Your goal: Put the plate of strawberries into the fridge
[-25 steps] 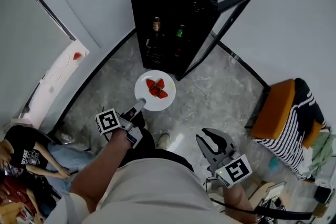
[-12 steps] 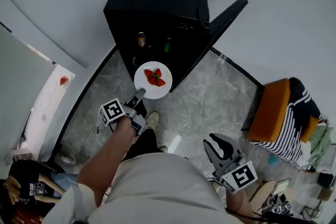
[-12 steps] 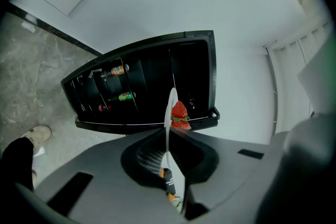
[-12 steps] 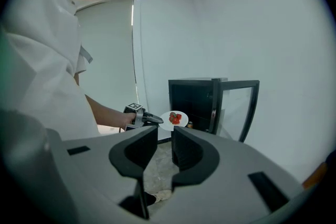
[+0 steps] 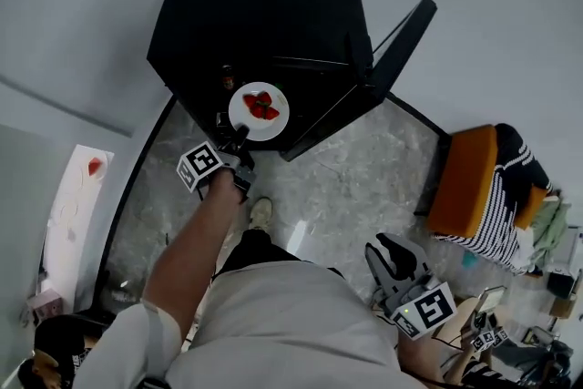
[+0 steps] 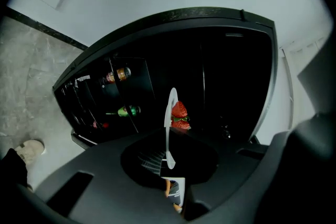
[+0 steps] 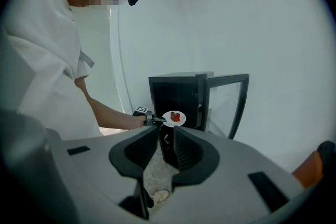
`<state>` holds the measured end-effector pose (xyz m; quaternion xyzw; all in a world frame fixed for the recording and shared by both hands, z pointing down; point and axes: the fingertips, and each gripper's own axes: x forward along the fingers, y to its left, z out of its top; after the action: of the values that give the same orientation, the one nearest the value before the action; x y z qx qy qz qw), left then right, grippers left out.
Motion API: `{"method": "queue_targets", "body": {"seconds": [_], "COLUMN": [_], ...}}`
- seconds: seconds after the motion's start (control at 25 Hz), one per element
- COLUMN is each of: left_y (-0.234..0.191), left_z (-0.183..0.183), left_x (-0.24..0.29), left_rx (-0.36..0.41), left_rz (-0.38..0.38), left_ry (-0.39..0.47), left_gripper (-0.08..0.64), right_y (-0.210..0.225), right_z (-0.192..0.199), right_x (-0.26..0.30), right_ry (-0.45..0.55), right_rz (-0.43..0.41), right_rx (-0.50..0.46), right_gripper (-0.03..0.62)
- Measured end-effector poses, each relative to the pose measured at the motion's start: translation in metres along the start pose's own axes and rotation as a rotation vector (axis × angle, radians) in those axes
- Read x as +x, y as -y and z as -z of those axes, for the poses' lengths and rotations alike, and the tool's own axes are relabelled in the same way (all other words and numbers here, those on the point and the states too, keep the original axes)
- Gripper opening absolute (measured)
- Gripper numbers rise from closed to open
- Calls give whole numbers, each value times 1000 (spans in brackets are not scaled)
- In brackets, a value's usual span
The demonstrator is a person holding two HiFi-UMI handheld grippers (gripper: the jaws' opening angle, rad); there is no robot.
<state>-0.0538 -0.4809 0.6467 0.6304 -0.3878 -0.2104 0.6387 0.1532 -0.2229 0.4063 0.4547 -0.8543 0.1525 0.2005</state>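
Observation:
A white plate (image 5: 259,111) with a few red strawberries (image 5: 261,106) hangs at the mouth of the open black fridge (image 5: 264,5). My left gripper (image 5: 240,134) is shut on the plate's near rim. In the left gripper view the plate (image 6: 169,123) shows edge-on between the jaws, the strawberries (image 6: 179,113) just beyond, and dark shelves behind. The fridge door (image 5: 401,36) stands swung out to the right. My right gripper (image 5: 392,249) hangs low by my right side, open and holding nothing. The right gripper view shows the plate (image 7: 174,118) in front of the fridge (image 7: 178,94).
Bottles (image 6: 118,75) lie on the fridge's left shelves. An orange chair with a striped cloth (image 5: 474,182) stands at the right. My shoe (image 5: 260,212) is on the grey marble floor. A white table (image 5: 77,196) runs along the left wall.
My left gripper has carried the plate forward from above the floor to the fridge opening. I have stepped closer to the fridge. The right gripper has stayed low and open.

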Motion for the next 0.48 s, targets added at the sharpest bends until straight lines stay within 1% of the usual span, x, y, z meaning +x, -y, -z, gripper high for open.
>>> {"method": "queue_targets", "body": {"seconds": [0.12,0.24,0.48], "left_y": [-17,-32,-45], "left_z": [-15,-28,-45], "left_x": [27,51,90], "left_rx": [-16,-11,-6], "left_rz": [-31,-65,-105], "left_ry": [10,13,11], "left_gripper": [21,21,21], "right_y": [12,23,35], "right_z": [-3,-3,-3], "right_x": [7,12,20], "right_ry": [-8,-18,-45], "right_rz": [44,78,115], "right_rx": [32,66,100], "right_gripper": [104,104,104]}}
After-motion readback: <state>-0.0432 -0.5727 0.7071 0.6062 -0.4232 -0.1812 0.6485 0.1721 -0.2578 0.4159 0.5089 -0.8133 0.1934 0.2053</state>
